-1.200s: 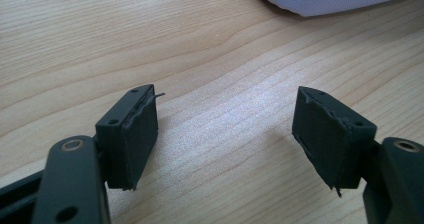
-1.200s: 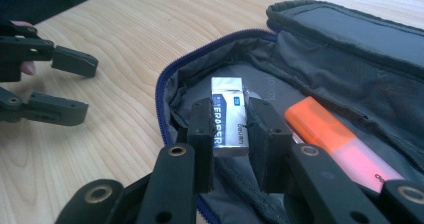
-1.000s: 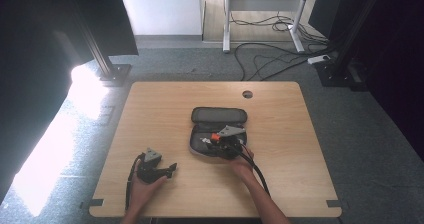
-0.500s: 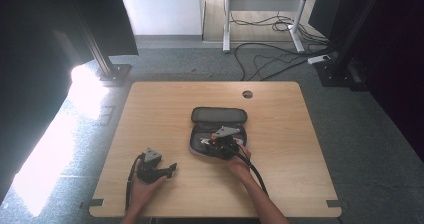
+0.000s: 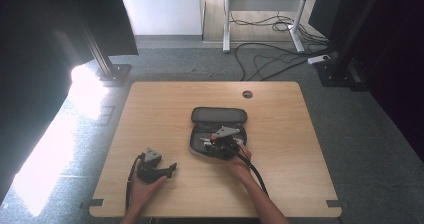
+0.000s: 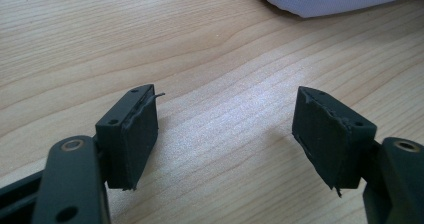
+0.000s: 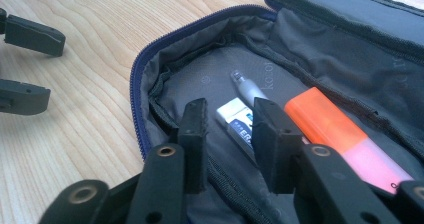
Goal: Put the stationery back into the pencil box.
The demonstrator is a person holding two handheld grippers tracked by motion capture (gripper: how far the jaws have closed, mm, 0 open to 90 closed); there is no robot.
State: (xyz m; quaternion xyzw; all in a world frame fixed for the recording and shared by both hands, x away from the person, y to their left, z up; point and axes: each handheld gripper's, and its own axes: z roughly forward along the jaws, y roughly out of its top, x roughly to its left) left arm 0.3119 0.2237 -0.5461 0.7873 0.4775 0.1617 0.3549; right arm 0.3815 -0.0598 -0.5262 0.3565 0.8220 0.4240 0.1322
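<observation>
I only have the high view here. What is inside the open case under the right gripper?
Observer: An orange highlighter, a white eraser and a silver pen lie in the pencil case.
Operator: Is the right gripper holding any of them?
Observer: No. The right gripper has just been opening its jaws. Nothing is pinched between them, and the eraser lies just beyond the gap.
Operator: And the left gripper?
Observer: The left gripper is open over bare table, with nothing between its jaws.
</observation>
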